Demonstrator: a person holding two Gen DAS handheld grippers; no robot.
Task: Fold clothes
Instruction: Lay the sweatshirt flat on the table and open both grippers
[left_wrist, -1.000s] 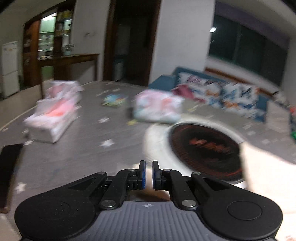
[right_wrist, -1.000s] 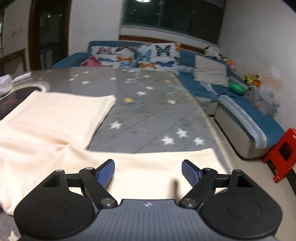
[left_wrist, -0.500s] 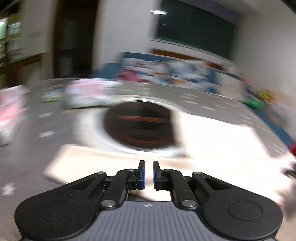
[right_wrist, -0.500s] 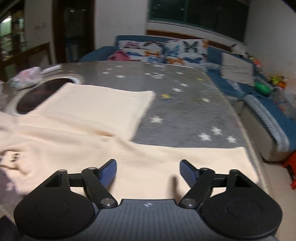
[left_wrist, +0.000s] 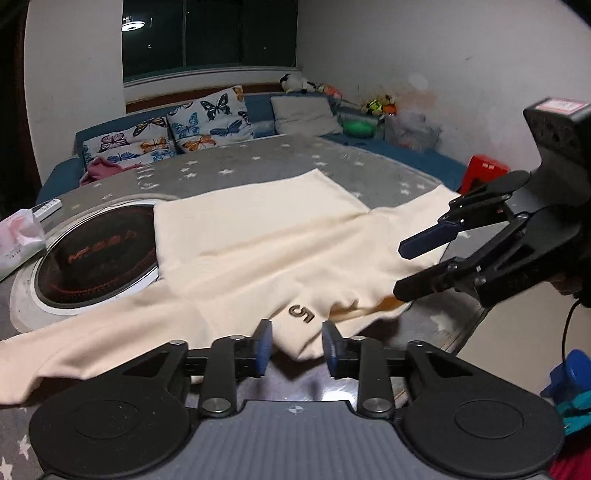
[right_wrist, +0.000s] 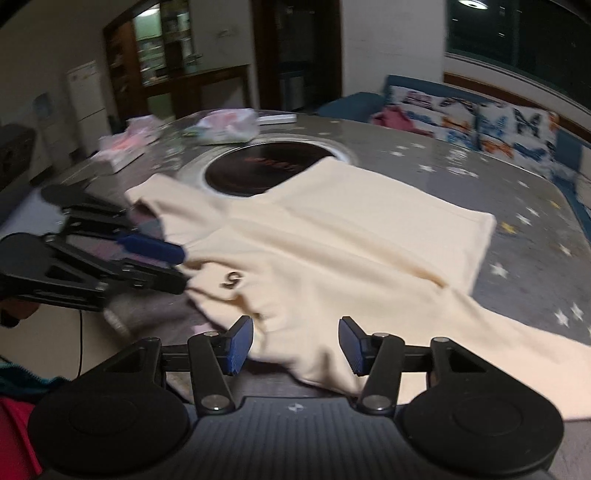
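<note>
Lying spread on the counter (left_wrist: 369, 162) toward its near edge, the cream garment (left_wrist: 266, 254) runs long along that edge, soft and matte, creased, one flap doubled over the middle. Its "5" mark (left_wrist: 302, 314) sits just ahead of the left tool (left_wrist: 295, 347), the nearer one. The right tool (right_wrist: 295, 345) also faces the hem. Both tools stand apart, empty.

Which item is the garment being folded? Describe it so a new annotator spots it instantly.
Start at the grey star-patterned table with the round black cooktop set into it. The cream garment lies spread beside that cooktop, one corner overlapping its rim, reaching the near table edge. It is the only large plain cream fabric there, marked with a small dark "5", unlike the pink-and-white packets farther back.
</note>
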